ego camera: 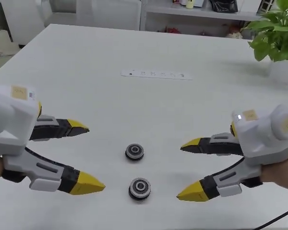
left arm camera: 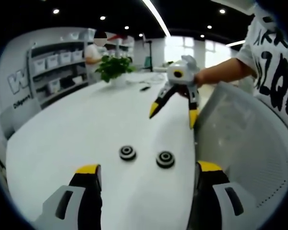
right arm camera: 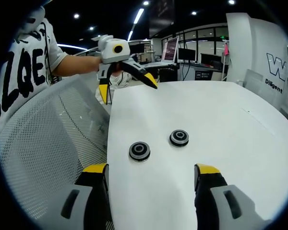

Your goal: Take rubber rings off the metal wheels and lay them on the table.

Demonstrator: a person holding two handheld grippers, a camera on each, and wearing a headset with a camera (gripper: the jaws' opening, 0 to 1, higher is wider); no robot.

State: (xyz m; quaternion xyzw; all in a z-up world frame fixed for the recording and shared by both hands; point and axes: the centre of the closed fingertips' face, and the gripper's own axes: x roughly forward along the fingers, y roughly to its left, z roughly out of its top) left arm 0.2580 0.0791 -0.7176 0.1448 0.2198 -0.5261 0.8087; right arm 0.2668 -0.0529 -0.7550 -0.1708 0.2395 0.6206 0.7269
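- Left gripper (ego camera: 95, 156) hovers over the table (ego camera: 86, 72) at the left of the head view, jaws spread wide, nothing between them.
- Right gripper (ego camera: 180, 171) hovers at the right, jaws also wide and holding nothing.
- Yellow tips of both grippers point inward toward each other, with the 2 wheels between them.
- Far wheel (ego camera: 134, 152) lies flat on the table, roughly midway between the 2 grippers.
- Near wheel (ego camera: 139, 188) lies flat just beside it, closer to the person, not touching it.
- Each wheel has a black rubber ring around a metal hub; both rings are on, none lies loose on the table.
- Neither gripper touches a wheel.
- Left gripper view: both wheels sit just ahead of its own tips, the right gripper beyond them, held in a bare hand.
- Right gripper view: both wheels lie ahead between its tips, the left gripper further back.
- A white power strip (ego camera: 156, 74) lies further back on the table, well apart from the wheels.
- A potted plant (ego camera: 276, 28) stands at the far right corner.
- A mesh chair (right arm camera: 48, 143) is beside the table edge, near the person.
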